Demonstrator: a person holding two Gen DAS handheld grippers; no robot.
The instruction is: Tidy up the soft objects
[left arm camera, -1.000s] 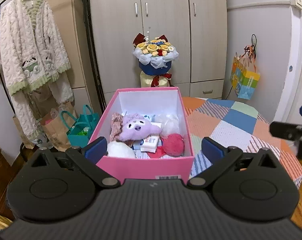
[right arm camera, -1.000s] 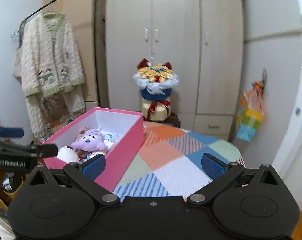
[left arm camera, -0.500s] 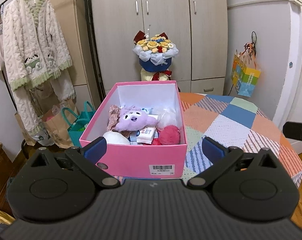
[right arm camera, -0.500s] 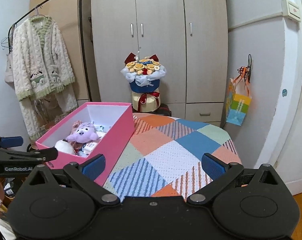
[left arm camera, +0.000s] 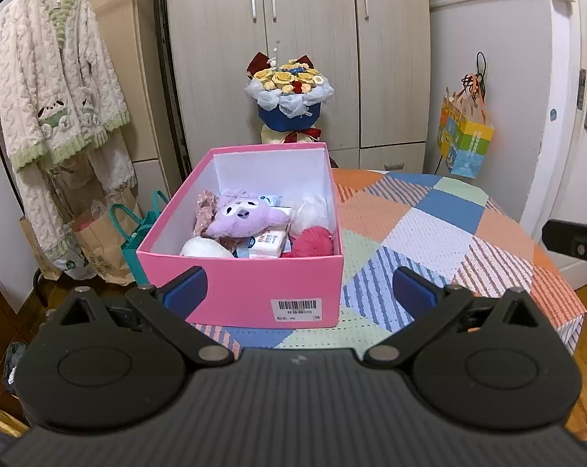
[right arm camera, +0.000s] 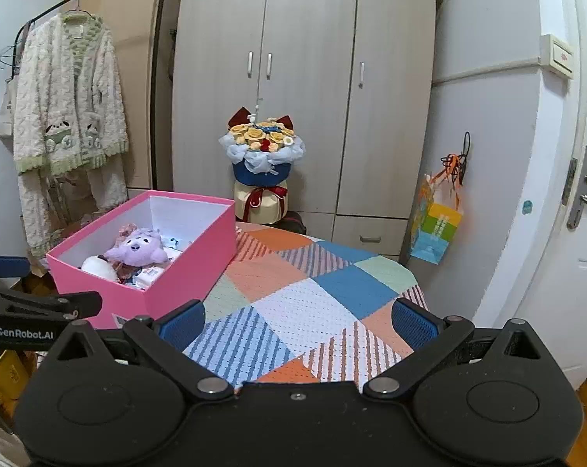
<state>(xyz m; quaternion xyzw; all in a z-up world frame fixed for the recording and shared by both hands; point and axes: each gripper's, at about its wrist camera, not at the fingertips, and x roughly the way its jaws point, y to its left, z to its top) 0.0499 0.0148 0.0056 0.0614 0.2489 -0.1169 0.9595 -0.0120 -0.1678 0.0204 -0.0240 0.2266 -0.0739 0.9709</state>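
A pink box [left arm camera: 250,278] stands on the left side of a table with a patchwork cloth [left arm camera: 422,233]. In it lie a purple plush toy [left arm camera: 246,220], a red fluffy ball [left arm camera: 313,243], a white soft thing [left arm camera: 204,249], tissue packs [left arm camera: 266,241] and a dotted cloth. My left gripper [left arm camera: 299,290] is open and empty, in front of the box's near wall. My right gripper [right arm camera: 297,321] is open and empty over the cloth [right arm camera: 293,303], to the right of the box [right arm camera: 184,268]. The plush also shows in the right wrist view [right arm camera: 136,251].
A flower bouquet [left arm camera: 289,93] stands behind the table before a wardrobe [left arm camera: 293,39]. A fluffy robe [left arm camera: 56,89] hangs on a rack at left, with paper bags [left arm camera: 99,241] on the floor below. A colourful bag [left arm camera: 464,136] hangs at right beside a white door [left arm camera: 581,116].
Both grippers have pulled back from the table and risen a little; the box looks smaller and farther. Both stay open and empty. Nothing in the box has moved.
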